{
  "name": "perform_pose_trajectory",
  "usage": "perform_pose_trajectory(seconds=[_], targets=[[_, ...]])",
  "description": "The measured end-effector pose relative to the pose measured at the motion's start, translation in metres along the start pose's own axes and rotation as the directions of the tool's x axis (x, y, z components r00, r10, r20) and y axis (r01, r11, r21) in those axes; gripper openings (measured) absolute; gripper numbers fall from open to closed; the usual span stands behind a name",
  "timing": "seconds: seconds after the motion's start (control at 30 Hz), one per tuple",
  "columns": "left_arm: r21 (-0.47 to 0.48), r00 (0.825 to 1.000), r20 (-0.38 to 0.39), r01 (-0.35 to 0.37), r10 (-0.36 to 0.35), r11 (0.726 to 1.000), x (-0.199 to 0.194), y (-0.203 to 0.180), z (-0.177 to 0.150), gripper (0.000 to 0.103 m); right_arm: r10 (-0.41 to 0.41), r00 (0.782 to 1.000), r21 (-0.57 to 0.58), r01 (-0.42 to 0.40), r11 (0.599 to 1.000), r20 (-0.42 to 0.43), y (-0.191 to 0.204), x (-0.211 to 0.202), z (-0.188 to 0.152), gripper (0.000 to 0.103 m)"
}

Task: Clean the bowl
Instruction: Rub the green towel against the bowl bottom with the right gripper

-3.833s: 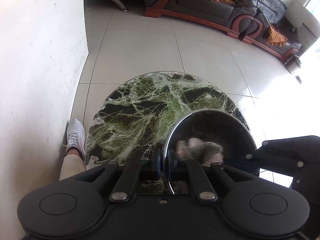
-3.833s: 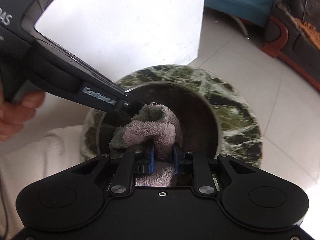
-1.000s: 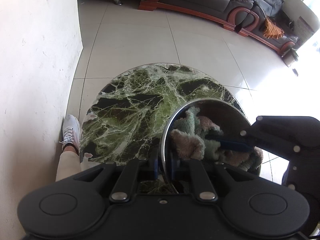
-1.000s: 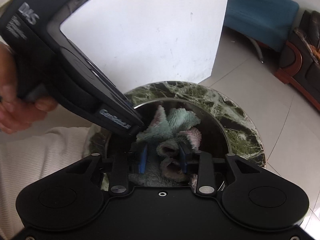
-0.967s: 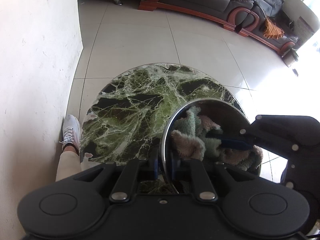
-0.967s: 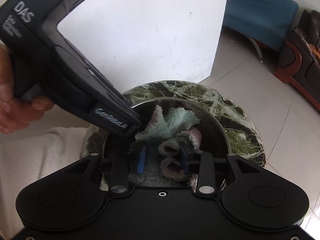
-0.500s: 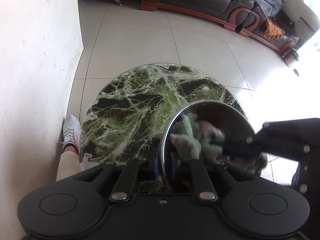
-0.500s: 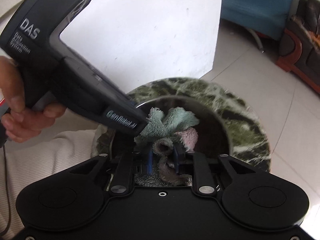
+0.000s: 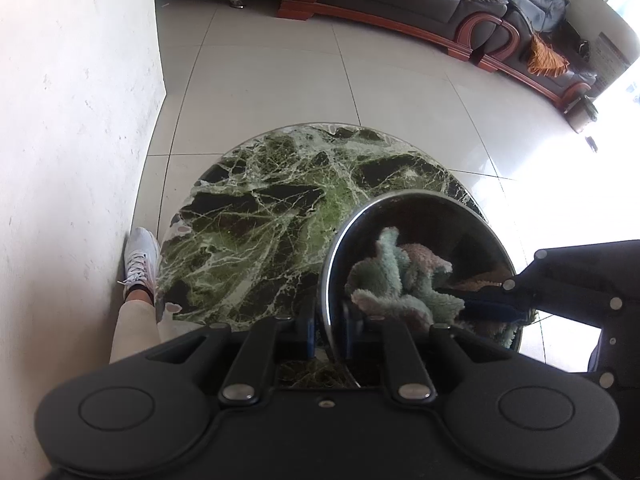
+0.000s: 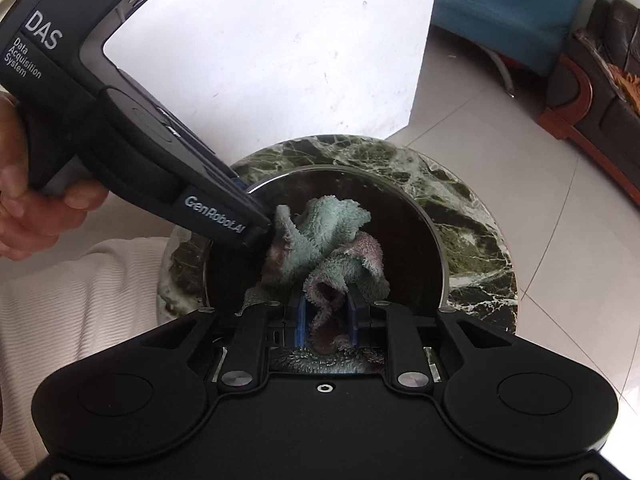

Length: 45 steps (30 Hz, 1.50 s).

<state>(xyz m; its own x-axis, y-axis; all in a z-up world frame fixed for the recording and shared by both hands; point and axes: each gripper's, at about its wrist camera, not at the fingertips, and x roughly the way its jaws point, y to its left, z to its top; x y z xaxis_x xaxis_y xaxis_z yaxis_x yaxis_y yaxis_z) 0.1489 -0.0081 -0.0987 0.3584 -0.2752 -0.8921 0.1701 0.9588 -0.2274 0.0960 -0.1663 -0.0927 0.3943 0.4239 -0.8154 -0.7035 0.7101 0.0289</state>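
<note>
A shiny steel bowl (image 9: 440, 216) stands tilted on a round green marble table (image 9: 260, 220). My left gripper (image 9: 328, 320) is shut on the bowl's near rim, one finger inside and one outside. Inside the bowl lies a crumpled green and pink fluffy cloth (image 9: 392, 280). My right gripper (image 9: 492, 304) reaches into the bowl from the right. In the right wrist view, my right gripper (image 10: 326, 320) pinches a pink fold of the cloth (image 10: 328, 232) between its blue pads, and its jaws are opening slightly. The left gripper (image 10: 260, 236) grips the bowl (image 10: 408, 248) rim at the left.
A white wall stands close on the left, with the person's shoe (image 9: 140, 256) and leg beside the table. A hand (image 10: 36, 208) holds the left gripper's handle. A dark leather sofa (image 9: 420, 4) and a blue seat (image 10: 508, 12) stand across the tiled floor.
The right gripper's jaws, wide around the cloth a second ago, have closed on a fold of it, and the cloth has bunched up. The left gripper and bowl have stayed put.
</note>
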Motion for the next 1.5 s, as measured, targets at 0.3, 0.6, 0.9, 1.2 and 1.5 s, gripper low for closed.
perform_pose_trajectory(seconds=[0.3,0.6,0.9,1.2,1.5], targets=[[-0.006,1.0,0.0,0.002,-0.002,1.0,-0.001,-0.001,0.001,0.013,0.029,0.999,0.029,-0.029,0.999,-0.024,-0.01,0.017,0.01,0.038],[0.001,1.0,0.001,-0.001,0.001,1.0,0.0,-0.001,0.002,0.013,0.006,1.0,-0.009,-0.006,1.0,0.019,0.0,0.002,0.007,0.017],[-0.002,1.0,-0.001,0.0,0.0,1.0,0.001,0.0,-0.001,0.013,-0.086,0.996,-0.058,0.087,0.995,0.01,-0.012,0.005,0.01,0.016],[0.004,1.0,-0.003,0.0,0.0,1.0,0.002,0.0,0.001,0.013,0.01,1.0,0.03,-0.009,1.0,-0.029,-0.01,0.001,0.005,0.031],[-0.004,1.0,-0.001,0.003,-0.003,1.0,0.002,0.0,0.0,0.013,0.005,0.998,0.01,-0.004,1.0,-0.055,-0.011,0.014,0.004,0.028]])
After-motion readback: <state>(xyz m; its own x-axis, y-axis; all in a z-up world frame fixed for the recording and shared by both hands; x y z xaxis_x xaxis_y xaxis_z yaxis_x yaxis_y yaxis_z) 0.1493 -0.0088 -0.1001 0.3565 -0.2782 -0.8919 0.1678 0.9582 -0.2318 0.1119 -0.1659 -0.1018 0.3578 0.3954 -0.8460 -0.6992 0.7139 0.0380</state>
